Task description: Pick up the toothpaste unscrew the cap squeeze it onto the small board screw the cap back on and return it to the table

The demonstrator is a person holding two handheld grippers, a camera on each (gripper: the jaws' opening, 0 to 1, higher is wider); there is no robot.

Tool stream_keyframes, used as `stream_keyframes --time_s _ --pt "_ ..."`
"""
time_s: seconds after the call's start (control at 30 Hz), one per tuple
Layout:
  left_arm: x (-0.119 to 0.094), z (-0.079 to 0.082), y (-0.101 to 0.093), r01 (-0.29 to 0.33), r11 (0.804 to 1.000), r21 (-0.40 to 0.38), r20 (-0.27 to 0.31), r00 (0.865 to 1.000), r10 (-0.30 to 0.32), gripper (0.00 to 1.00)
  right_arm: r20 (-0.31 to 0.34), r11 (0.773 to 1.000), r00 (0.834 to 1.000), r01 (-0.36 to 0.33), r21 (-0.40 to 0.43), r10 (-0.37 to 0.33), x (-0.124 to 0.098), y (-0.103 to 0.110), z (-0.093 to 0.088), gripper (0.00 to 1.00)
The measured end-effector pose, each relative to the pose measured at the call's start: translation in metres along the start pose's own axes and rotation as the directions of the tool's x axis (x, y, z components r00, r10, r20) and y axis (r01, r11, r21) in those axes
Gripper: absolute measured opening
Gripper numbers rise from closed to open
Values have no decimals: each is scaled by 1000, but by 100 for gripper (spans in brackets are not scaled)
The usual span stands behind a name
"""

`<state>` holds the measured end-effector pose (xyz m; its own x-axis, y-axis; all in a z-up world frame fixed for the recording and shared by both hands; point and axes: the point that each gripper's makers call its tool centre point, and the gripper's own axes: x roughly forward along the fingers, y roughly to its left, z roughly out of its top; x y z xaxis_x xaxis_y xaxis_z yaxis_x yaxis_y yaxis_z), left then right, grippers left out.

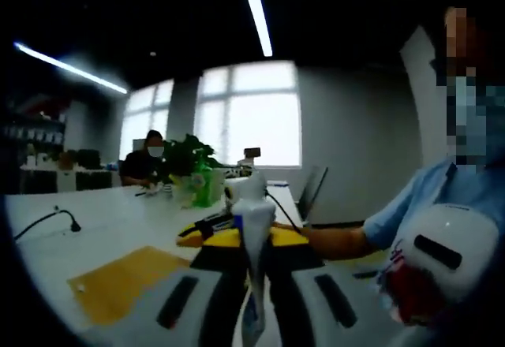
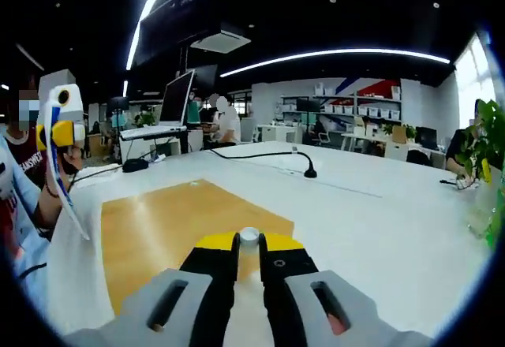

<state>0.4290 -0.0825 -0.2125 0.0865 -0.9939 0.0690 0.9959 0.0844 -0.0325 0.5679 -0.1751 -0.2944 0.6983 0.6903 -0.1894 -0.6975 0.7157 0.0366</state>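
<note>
Left gripper view: the toothpaste tube (image 1: 254,244) is clamped upright between the fingers of the left gripper (image 1: 254,284), its neck end raised above the yellow fingertips (image 1: 286,237). At the right edge the right gripper (image 1: 439,262) is seen, held by a person in a blue sleeve (image 1: 410,205). On the white desk (image 1: 118,221), left of the fingers, a yellow-brown small board (image 1: 126,280) lies flat. Farther off are a black cable (image 1: 47,219), a green bottle (image 1: 203,185) and a potted plant (image 1: 188,156), and a seated person (image 1: 146,162) before bright windows (image 1: 251,114).

In the right gripper view, a small white cap (image 2: 249,236) is pinched between the narrowly set yellow fingertips of the right gripper (image 2: 249,246), above the board (image 2: 185,225). At the left edge the tube (image 2: 63,166) is seen held in the left gripper (image 2: 59,130).
</note>
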Motion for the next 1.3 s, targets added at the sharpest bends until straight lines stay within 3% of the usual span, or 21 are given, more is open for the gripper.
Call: stream_keyframes --time_s 0.07,0.27,0.3,0.37,0.43,0.47,0.6,0.7,0.73,0.83,0.87,0.9,0.97,1.1,1.17,1.27,1.3 --pt "0 -2 2 -5 1000 -3 -3 1000 5 8 66 1000 998 -4 -10 5 -1 6 18 9" --pt "1 -6 8 -21 999 -24 -5 1000 21 8 190 975 956 -222 -26 223 -13 74 68 9" --pt "1 -6 8 -23 999 -24 -4 1000 23 8 216 957 933 -287 -37 288 -17 89 76 9" --pt "1 -6 7 -27 999 -22 -6 1000 27 8 313 905 855 -422 -40 413 -29 117 96 9" --pt "0 -7 7 -31 999 -13 -11 999 31 8 389 865 787 -498 -60 480 -40 135 113 9" --pt "-1 -6 7 -33 999 -9 -12 999 33 8 379 857 789 -514 -24 484 -40 140 115 9" --pt "-3 -3 9 -46 999 -17 2 999 46 8 352 845 785 -534 -32 510 -36 161 117 9" --pt "-4 -4 9 -48 999 -12 -5 999 48 8 391 788 735 -614 38 554 -41 176 123 9" --pt "-4 -4 8 -50 999 -11 -5 999 50 8 387 781 734 -622 55 558 -41 177 123 9" --pt "-4 -4 7 -45 999 -16 -3 999 45 8 341 817 774 -576 31 533 -33 178 115 9" --pt "-3 -4 7 -43 999 -17 -3 999 43 8 335 818 778 -574 33 532 -31 179 114 9" --pt "-3 -5 6 -42 999 -17 -4 999 42 8 332 815 777 -578 40 535 -31 178 113 9" --pt "-1 -7 6 -40 999 -19 -11 999 40 8 334 787 757 -613 68 561 -34 179 113 9" --pt "2 -11 6 -40 999 -19 -22 999 40 8 295 807 777 -590 33 556 -31 181 107 9" --pt "3 -13 5 -40 999 -16 -30 999 40 8 298 809 778 -587 33 553 -32 181 107 9" --pt "4 -18 5 -48 999 -7 -61 997 48 8 277 794 768 -607 32 577 -34 187 105 9" --pt "4 -19 4 -49 999 -2 -72 996 49 8 262 798 773 -602 21 577 -34 188 104 9"
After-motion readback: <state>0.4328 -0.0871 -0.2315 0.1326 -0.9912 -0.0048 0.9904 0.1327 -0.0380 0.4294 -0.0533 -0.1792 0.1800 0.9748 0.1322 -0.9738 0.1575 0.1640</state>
